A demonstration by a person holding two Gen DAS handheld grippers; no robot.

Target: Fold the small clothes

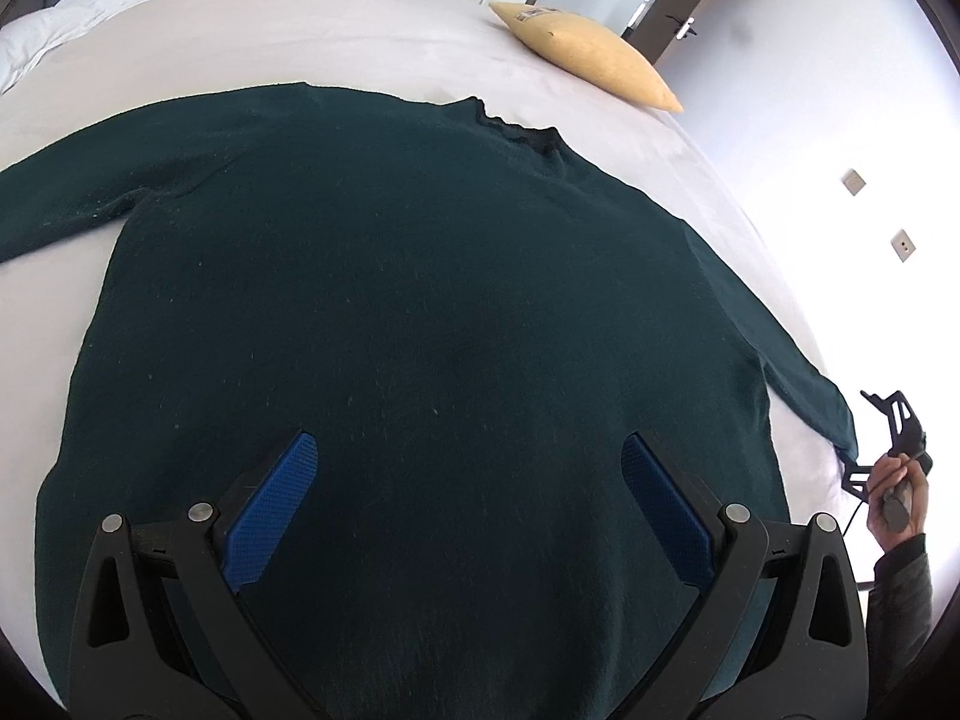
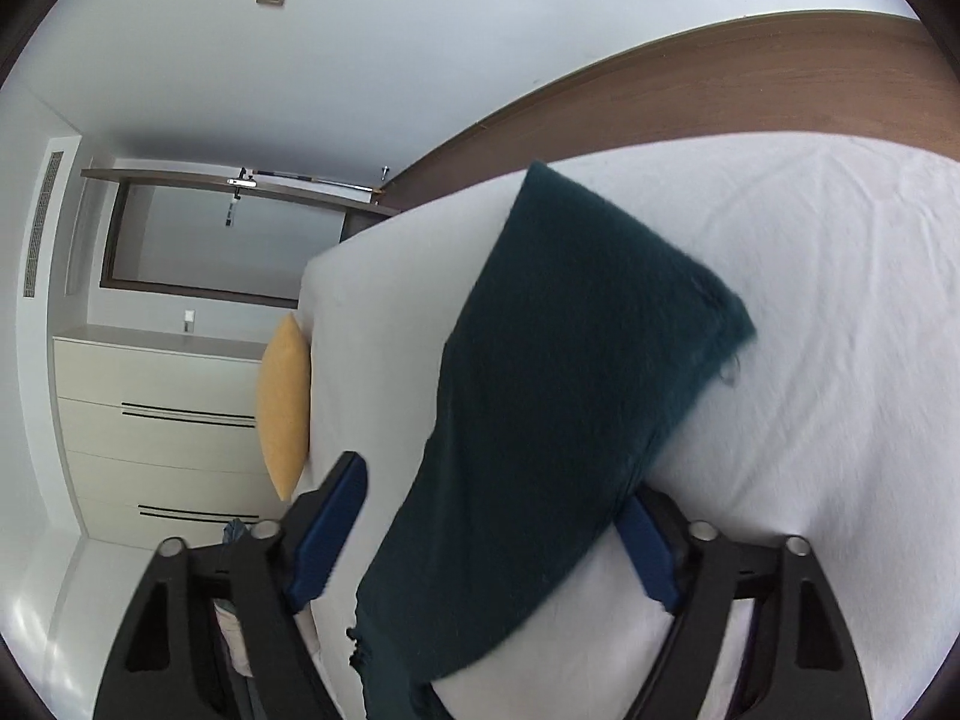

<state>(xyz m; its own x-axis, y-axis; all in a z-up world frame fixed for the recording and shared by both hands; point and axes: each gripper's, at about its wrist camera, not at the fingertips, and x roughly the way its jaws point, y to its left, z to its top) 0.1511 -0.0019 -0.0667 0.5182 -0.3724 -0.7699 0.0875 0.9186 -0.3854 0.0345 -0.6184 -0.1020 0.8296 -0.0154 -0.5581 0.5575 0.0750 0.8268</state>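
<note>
Lying flat on the white bed (image 1: 372,42), the dark green knit sweater (image 1: 390,312) pointed its neckline toward the yellow cushion (image 1: 591,57), its body running lengthwise from hem to collar and its sleeves spread out sideways. The wool looked fuzzy, flecked with lint. Above the hem, the left hand-held gripper (image 1: 468,498) hung with its blue ribbed pads spread apart. The right hand-held gripper (image 2: 498,534) stood open around one sleeve cuff (image 2: 540,420), clamping nothing.
</note>
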